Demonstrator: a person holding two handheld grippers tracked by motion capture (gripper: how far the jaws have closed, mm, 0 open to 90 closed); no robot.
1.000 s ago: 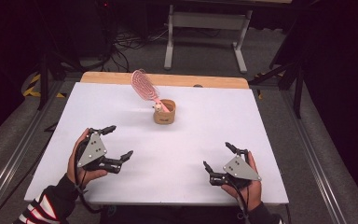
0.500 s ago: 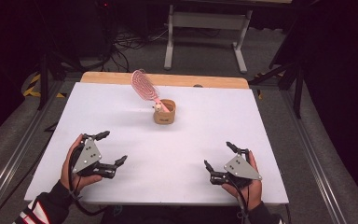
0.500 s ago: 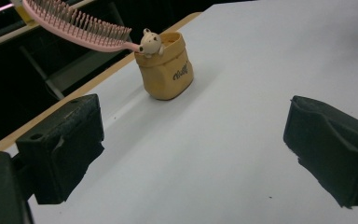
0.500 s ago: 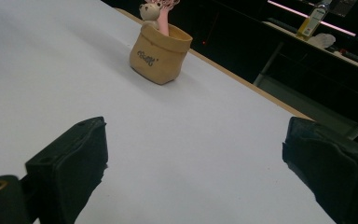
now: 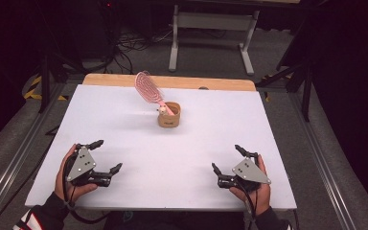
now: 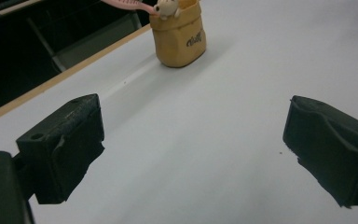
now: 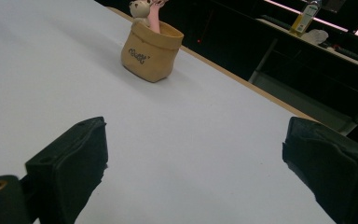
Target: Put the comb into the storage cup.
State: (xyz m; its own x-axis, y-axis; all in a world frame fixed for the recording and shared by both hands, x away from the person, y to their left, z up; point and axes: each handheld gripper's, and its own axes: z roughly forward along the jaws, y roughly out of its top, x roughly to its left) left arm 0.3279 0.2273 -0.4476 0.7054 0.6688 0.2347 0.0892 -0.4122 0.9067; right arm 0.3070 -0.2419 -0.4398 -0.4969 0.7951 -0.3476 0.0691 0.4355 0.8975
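White table [image 5: 124, 115]: tan pouch [image 5: 169, 116] holding pink hairbrush [image 5: 148, 88] at 12 o'clock; left gripper [image 5: 106, 161] and right gripper [image 5: 227, 162] gape empty. Leaning brush could topple the pouch if nudged.

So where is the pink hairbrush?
In the high view the pink hairbrush stands handle-down in the little tan pot, leaning toward the far left, near the middle of the table's far half.

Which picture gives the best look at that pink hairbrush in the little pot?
The high view: the whole hairbrush shows there, head tilted up and left out of the pot. The left gripper view catches just part of it at the top edge; the right gripper view, just the handle.
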